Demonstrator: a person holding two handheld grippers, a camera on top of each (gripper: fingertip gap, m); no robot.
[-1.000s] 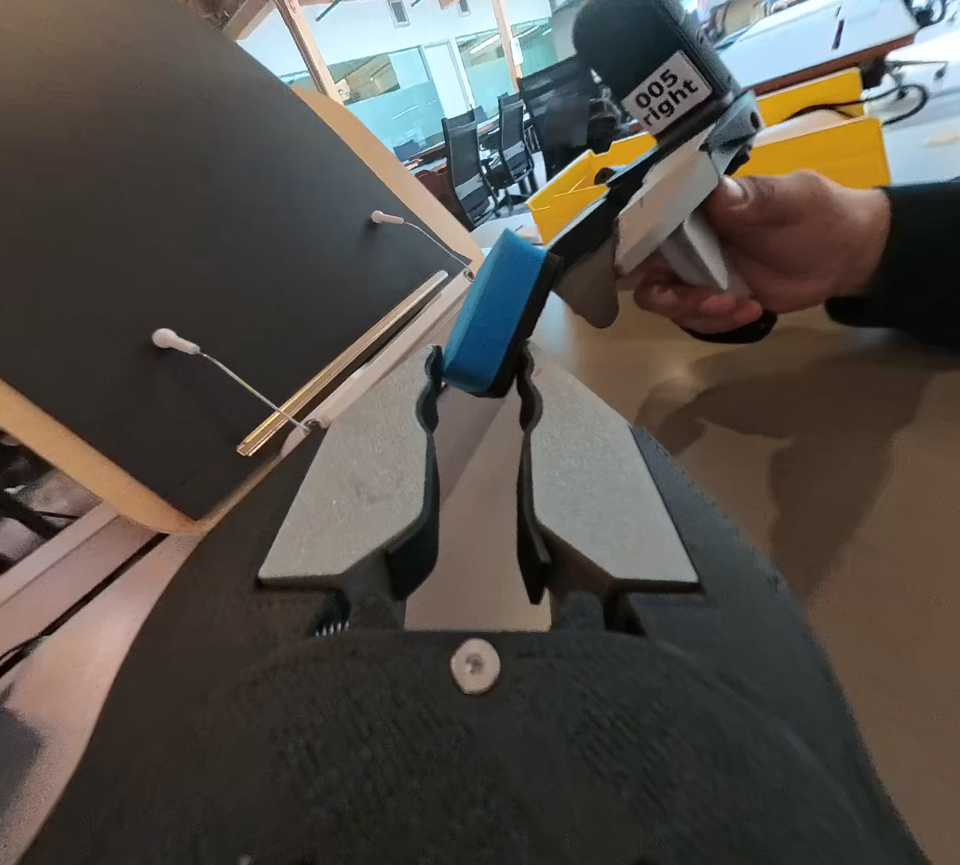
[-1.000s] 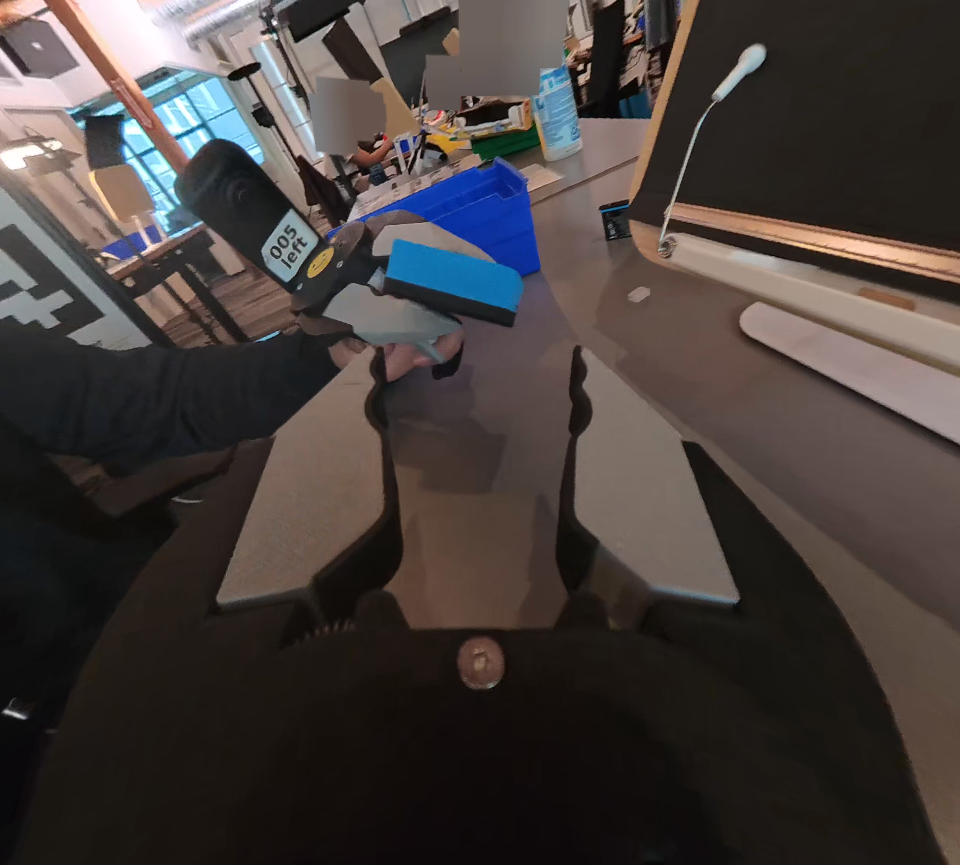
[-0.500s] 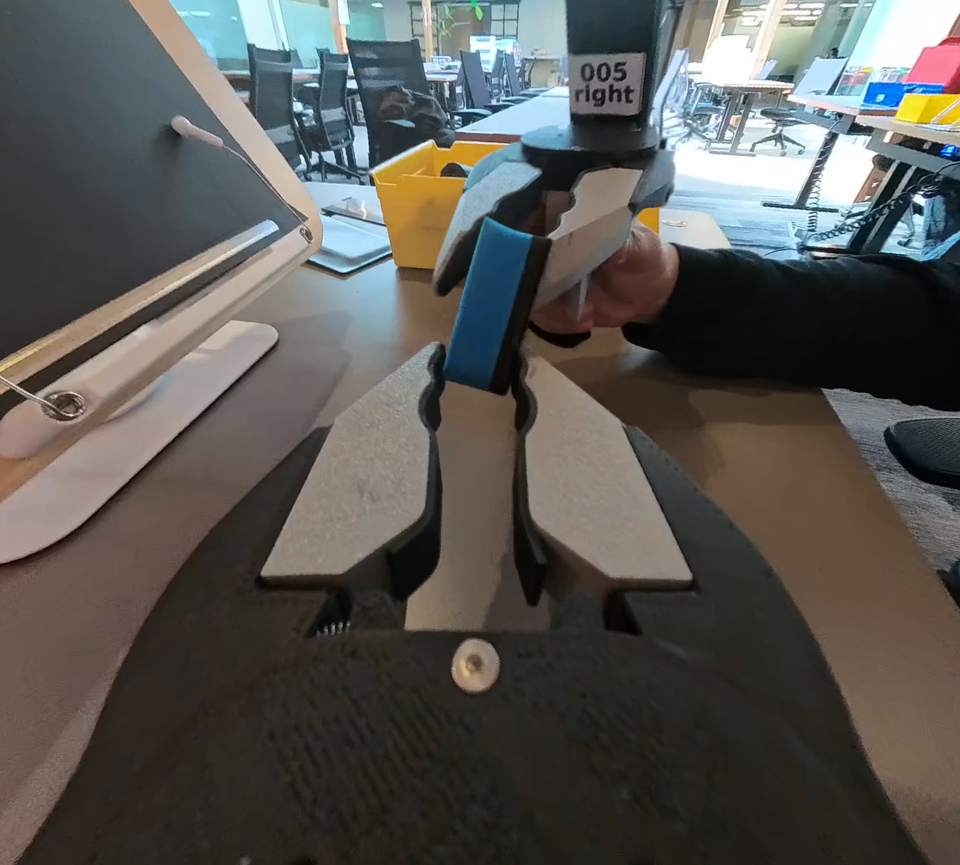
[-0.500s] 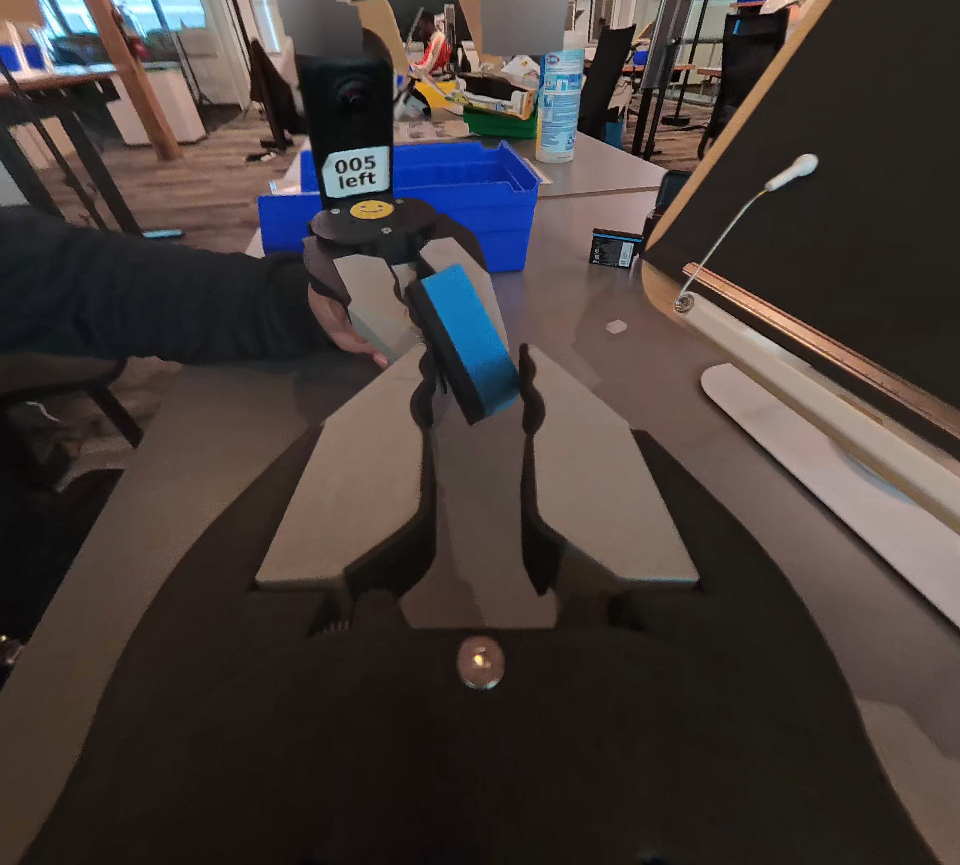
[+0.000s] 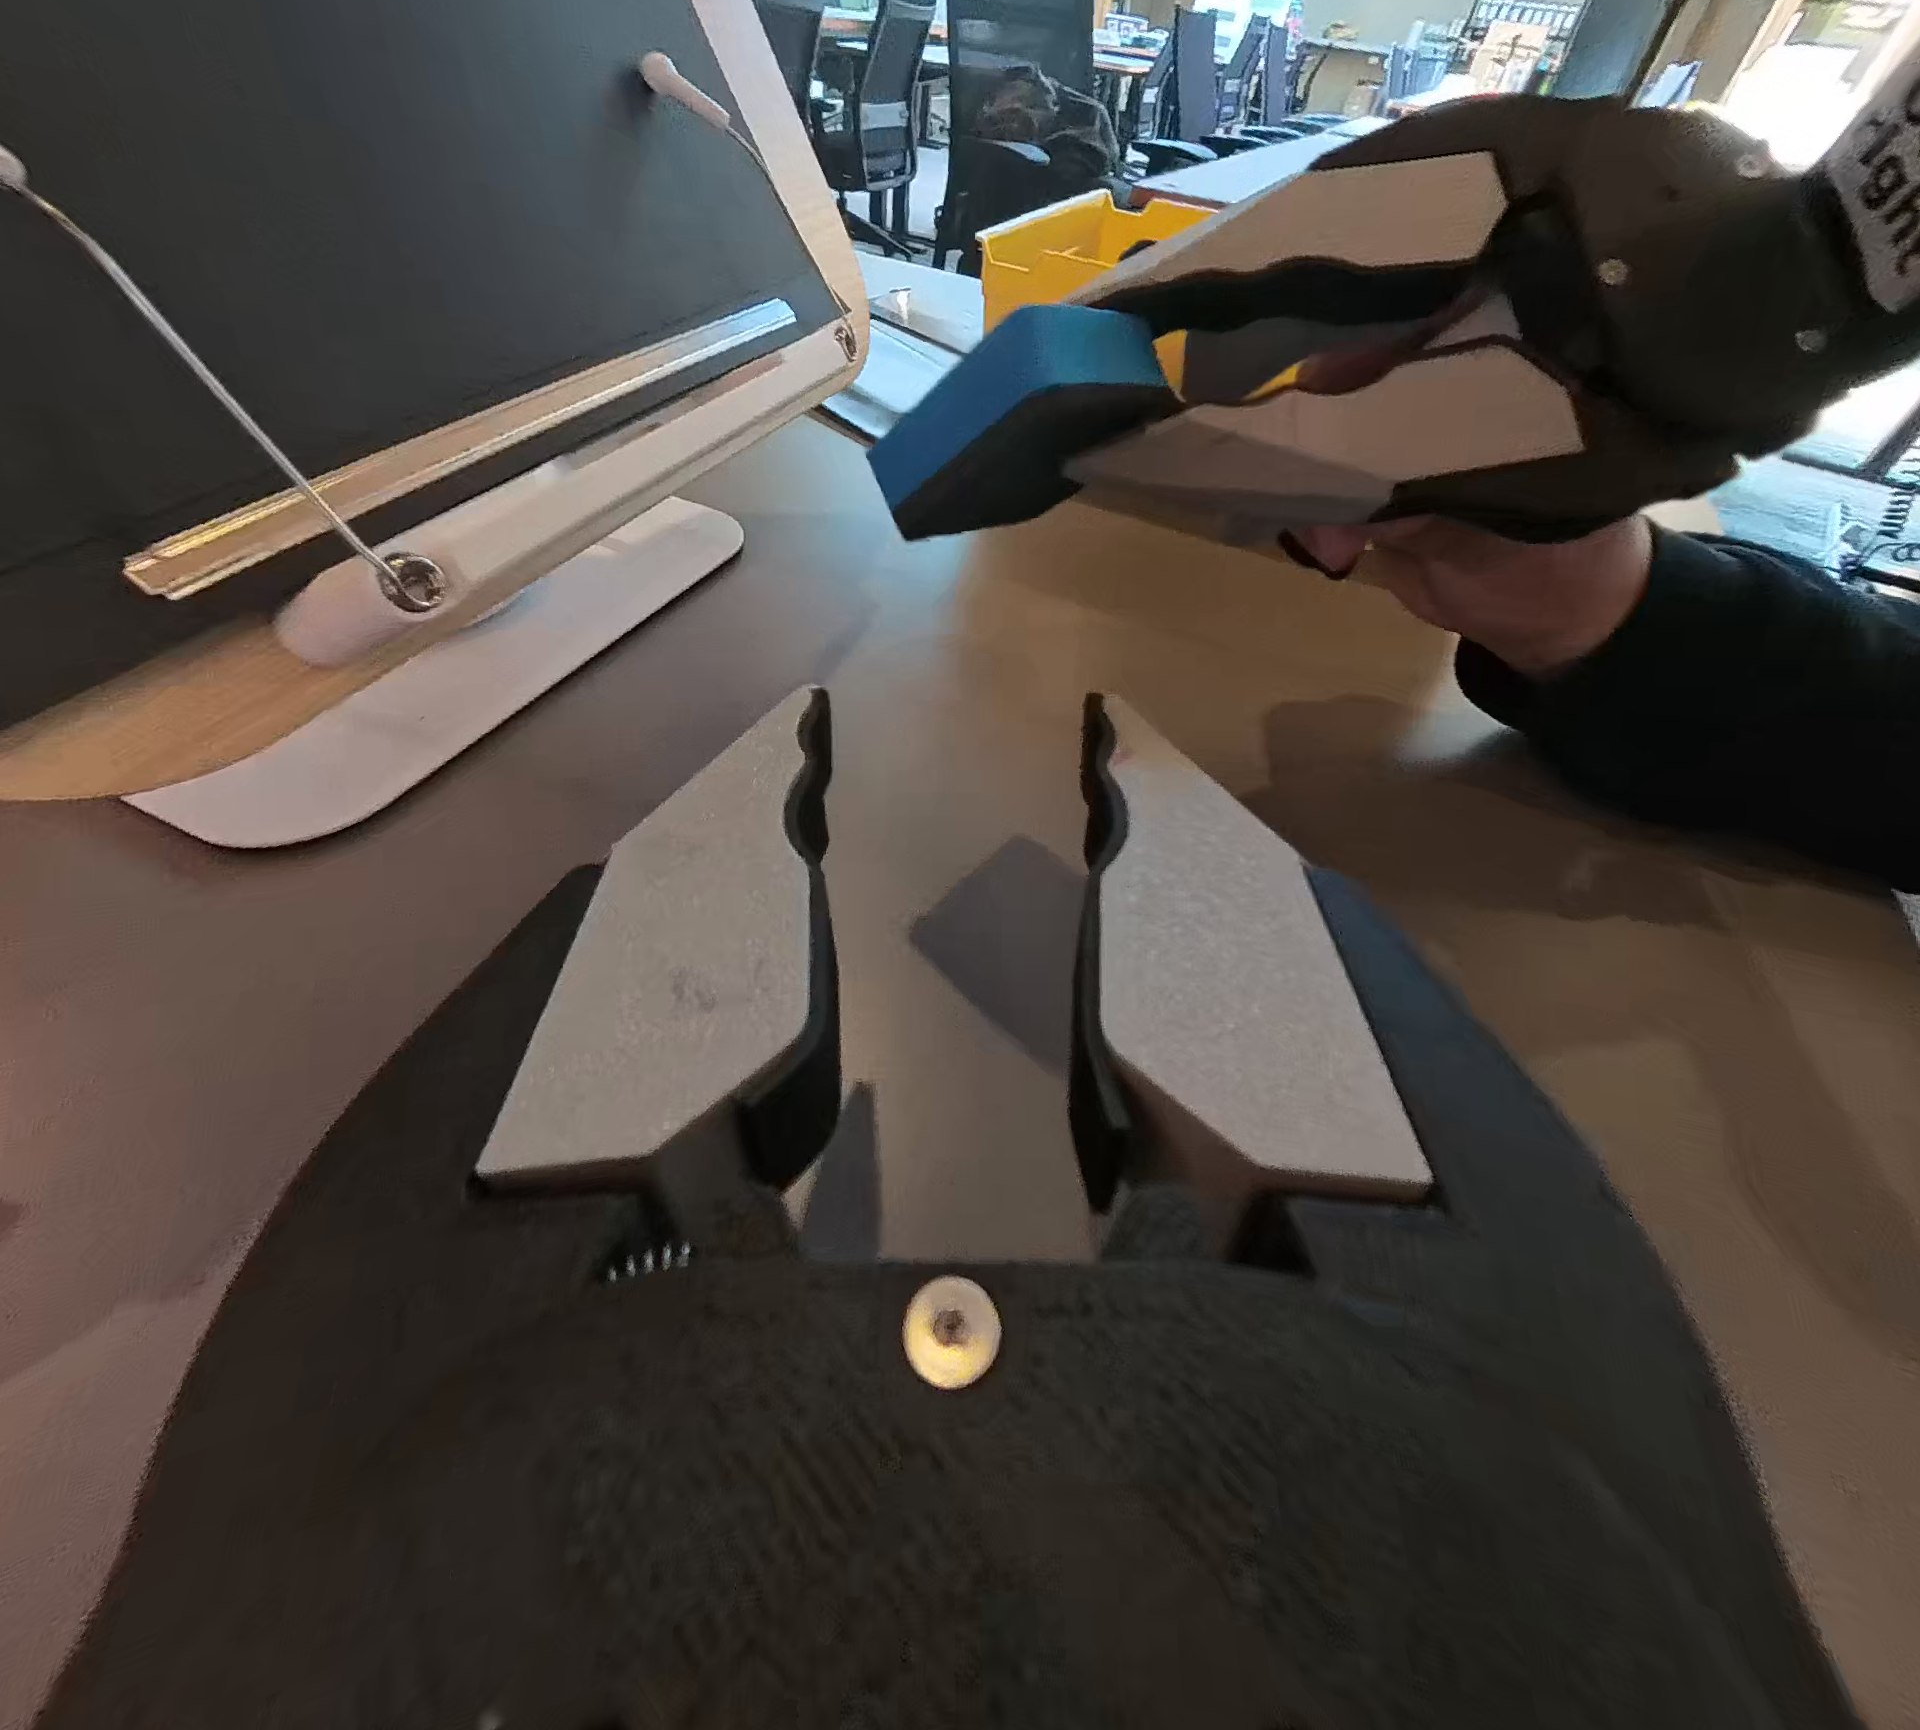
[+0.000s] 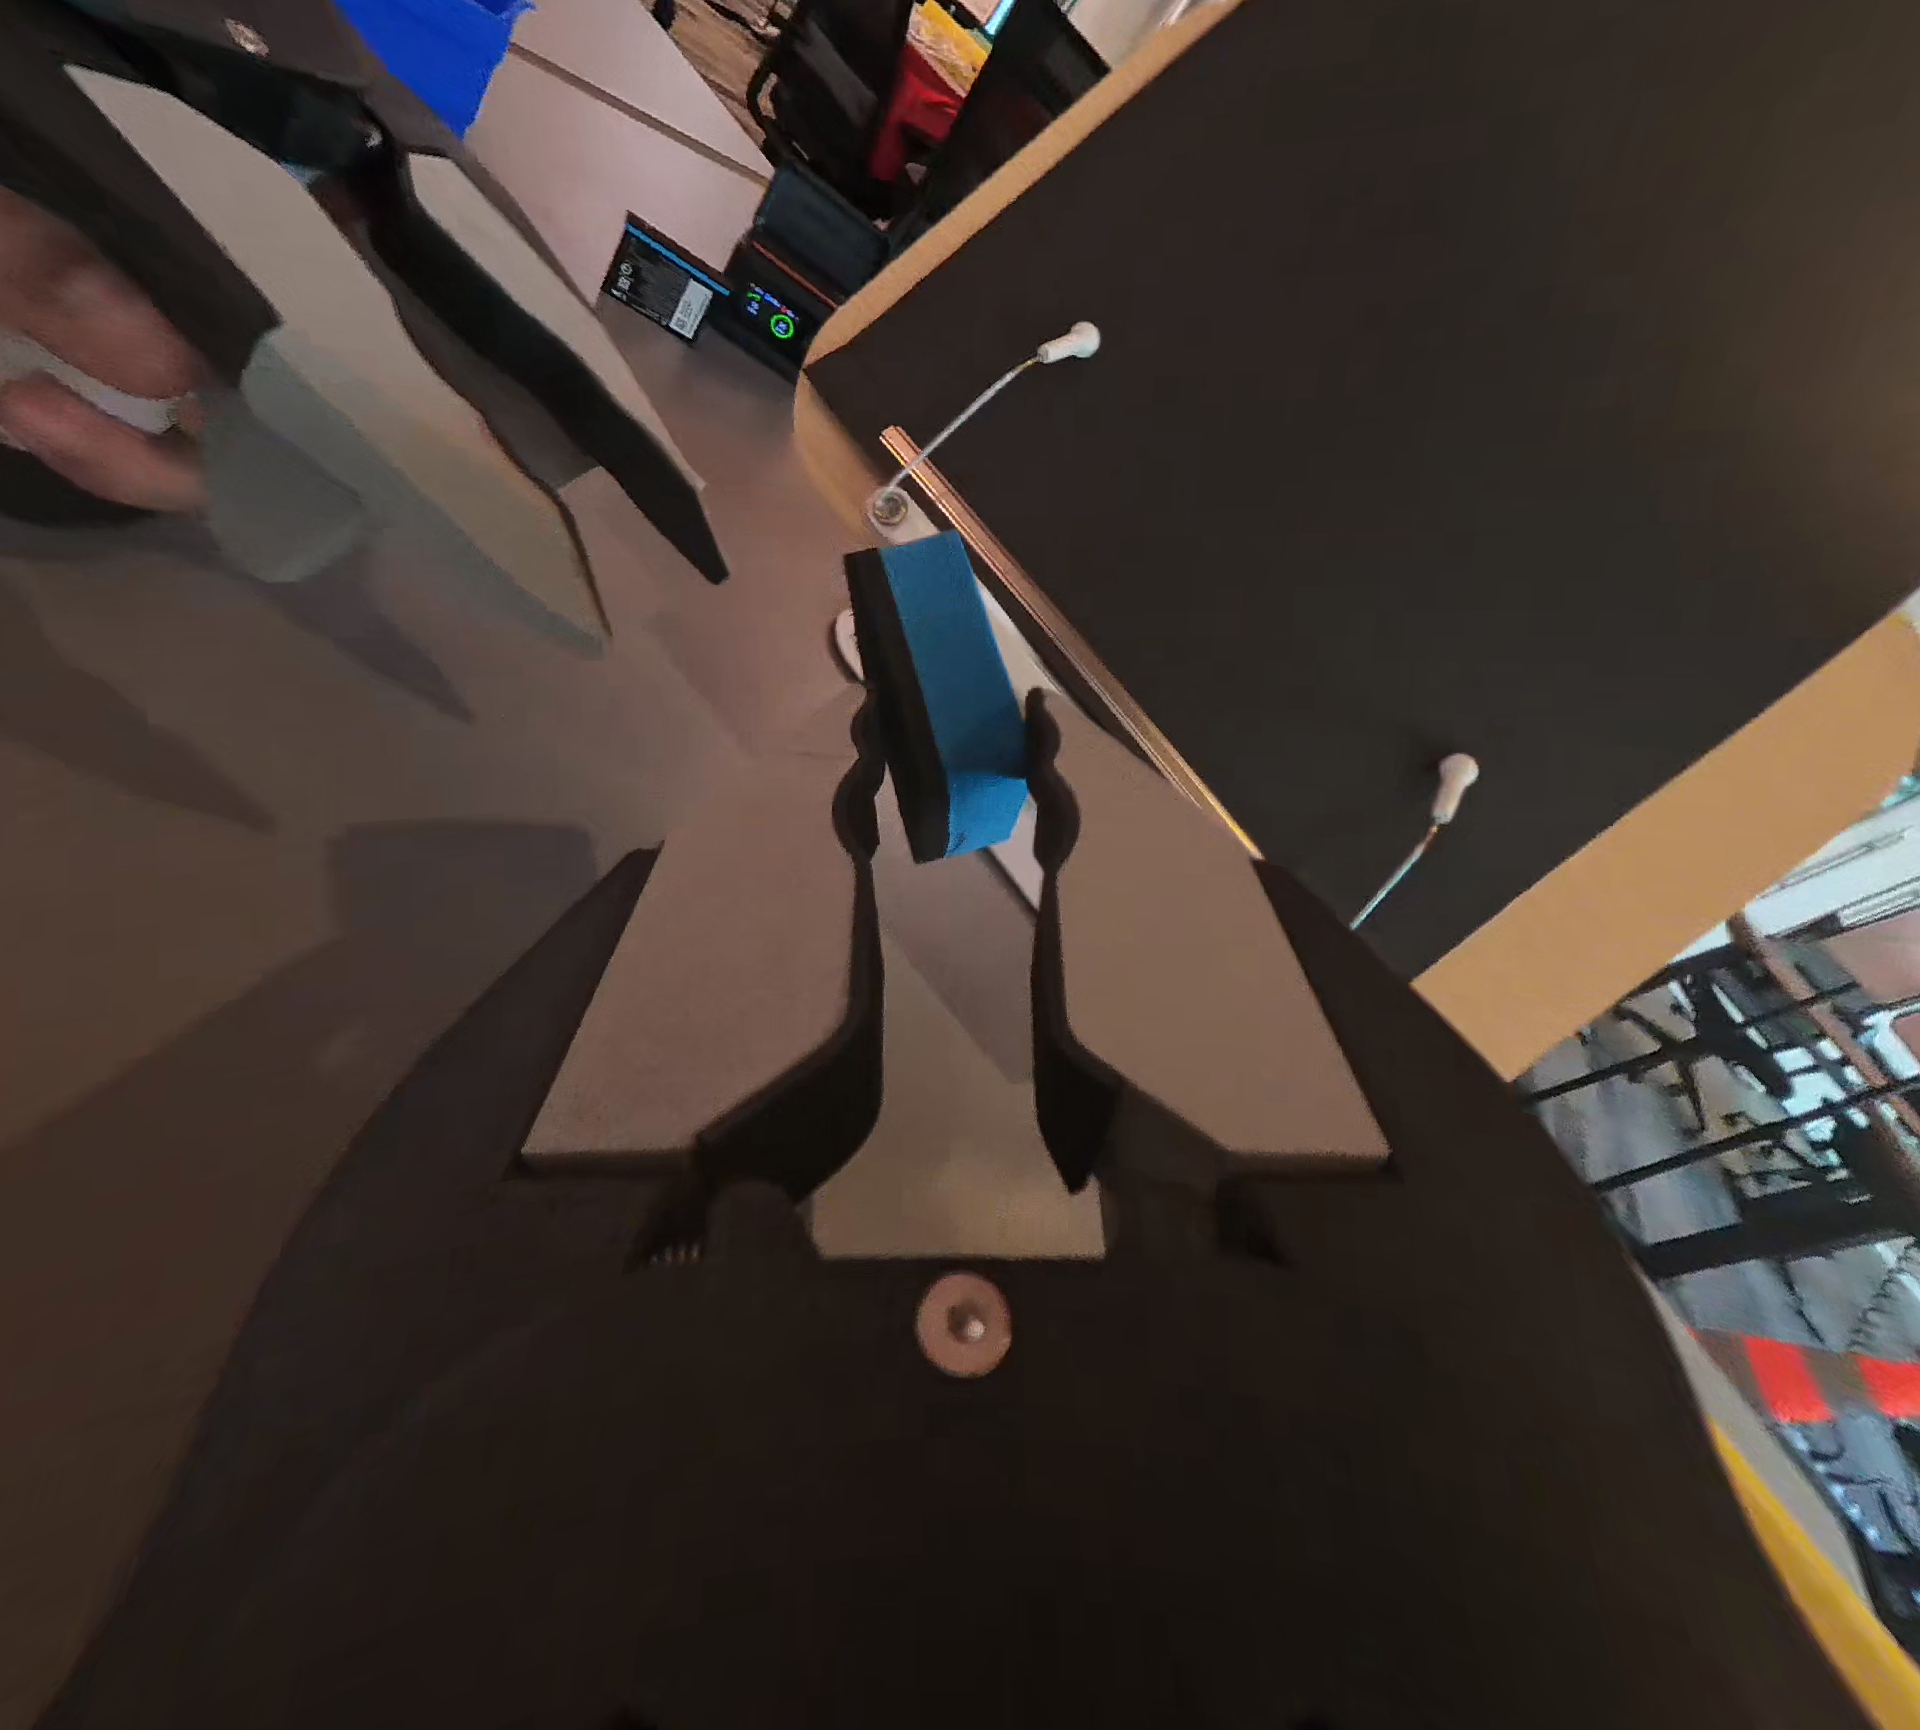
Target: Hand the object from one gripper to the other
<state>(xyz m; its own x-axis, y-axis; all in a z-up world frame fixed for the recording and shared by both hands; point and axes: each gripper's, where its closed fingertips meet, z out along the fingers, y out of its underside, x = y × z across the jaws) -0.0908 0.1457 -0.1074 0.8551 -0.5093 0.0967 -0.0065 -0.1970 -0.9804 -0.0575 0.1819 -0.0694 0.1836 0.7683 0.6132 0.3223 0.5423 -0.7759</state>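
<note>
The object is a blue foam block with a black underside (image 6: 951,704). My right gripper (image 6: 951,730) is shut on it, and the block sticks out past the fingertips. In the left wrist view the same block (image 5: 1023,418) shows at upper middle, held by the right gripper (image 5: 1127,392) above the table. My left gripper (image 5: 956,724) is open and empty, low over the table, below and in front of the block. In the right wrist view the left gripper (image 6: 665,527) shows at upper left, blurred, jaws apart.
A black board on a white stand (image 5: 436,714) rises at the left of the wooden table (image 5: 1558,1005), with two wire page holders (image 5: 208,371). A yellow bin (image 5: 1049,257) stands behind. A blue bin (image 6: 416,7) and a small black device (image 6: 769,319) lie farther off. The grippers' ends are close to 7 centimetres from one another.
The block has passed from my left gripper to my right. The left jaws opened and drew back and down. The right gripper shut on the block and swung it away sideways.
</note>
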